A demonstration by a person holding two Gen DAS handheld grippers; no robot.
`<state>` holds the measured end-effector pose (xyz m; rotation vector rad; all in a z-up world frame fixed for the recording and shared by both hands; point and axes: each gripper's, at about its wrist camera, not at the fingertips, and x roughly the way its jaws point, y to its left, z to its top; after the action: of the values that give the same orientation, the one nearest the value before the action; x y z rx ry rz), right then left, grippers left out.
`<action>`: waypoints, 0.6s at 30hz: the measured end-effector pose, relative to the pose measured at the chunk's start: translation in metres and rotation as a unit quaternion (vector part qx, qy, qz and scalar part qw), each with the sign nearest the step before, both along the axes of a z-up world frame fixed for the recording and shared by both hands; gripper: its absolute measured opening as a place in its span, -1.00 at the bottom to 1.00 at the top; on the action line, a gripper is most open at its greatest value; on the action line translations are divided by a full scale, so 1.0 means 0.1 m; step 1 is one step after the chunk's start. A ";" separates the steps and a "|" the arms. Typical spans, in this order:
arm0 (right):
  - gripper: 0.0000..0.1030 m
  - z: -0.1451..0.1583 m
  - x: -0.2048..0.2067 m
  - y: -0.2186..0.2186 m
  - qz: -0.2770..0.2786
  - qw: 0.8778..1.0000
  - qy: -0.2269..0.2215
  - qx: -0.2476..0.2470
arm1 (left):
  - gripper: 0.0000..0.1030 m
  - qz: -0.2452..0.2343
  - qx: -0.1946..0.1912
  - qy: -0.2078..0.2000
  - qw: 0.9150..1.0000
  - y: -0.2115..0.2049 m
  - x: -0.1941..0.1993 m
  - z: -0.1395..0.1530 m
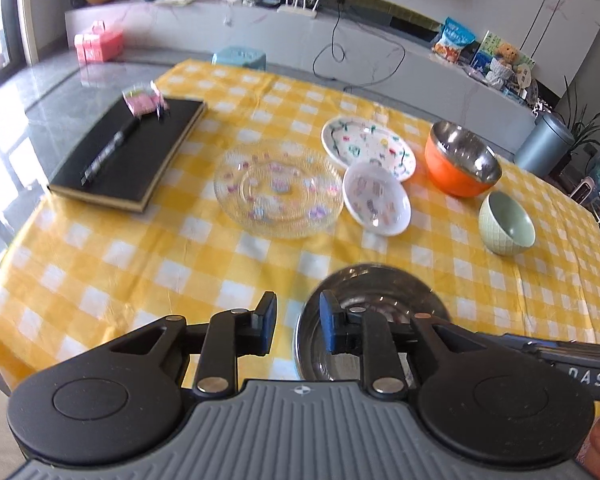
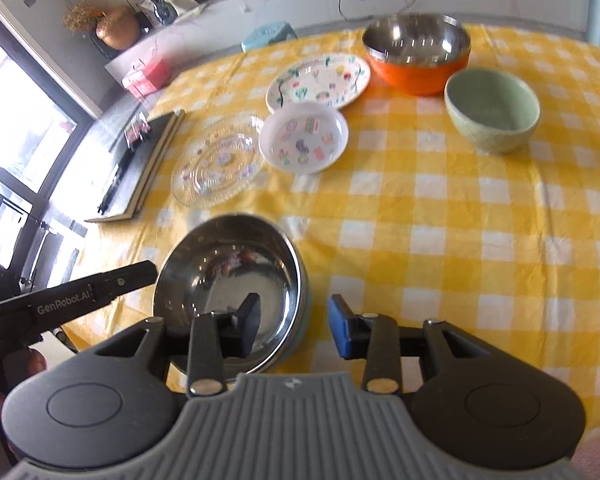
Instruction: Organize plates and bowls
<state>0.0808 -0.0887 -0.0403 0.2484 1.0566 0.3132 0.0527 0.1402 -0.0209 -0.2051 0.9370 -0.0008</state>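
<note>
A steel bowl [image 1: 380, 292] [image 2: 228, 276] stands on the yellow checked tablecloth near the front edge. My left gripper [image 1: 298, 320] straddles its left rim, one finger inside and one outside; the pads stand apart from the rim. My right gripper [image 2: 294, 322] straddles the right rim the same way, with a wider gap. Farther back lie a clear glass plate [image 1: 278, 188] [image 2: 216, 160], a white patterned plate [image 1: 368, 146] [image 2: 320, 80] and a small white dish [image 1: 376, 198] [image 2: 304, 136]. An orange bowl [image 1: 460, 160] [image 2: 416, 52] and a green bowl [image 1: 506, 224] [image 2: 492, 110] stand to the right.
A black notebook [image 1: 128, 152] [image 2: 140, 164] with a pen and a small pink packet lies at the table's left. The small dish overlaps the patterned plate's edge. Bare cloth [image 2: 460, 240] stretches in front of the green bowl. A counter and a bin stand beyond the table.
</note>
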 end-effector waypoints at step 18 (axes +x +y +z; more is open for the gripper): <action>0.00 0.49 0.23 -1.01 -0.123 0.987 -0.103 -0.024 | -0.31 -0.104 0.045 -0.050 0.992 -0.91 0.50 0.59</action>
<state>0.1035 -0.1898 0.0088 0.2947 0.8171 0.0877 0.1028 0.0497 0.0385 -0.0229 0.8520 -0.1601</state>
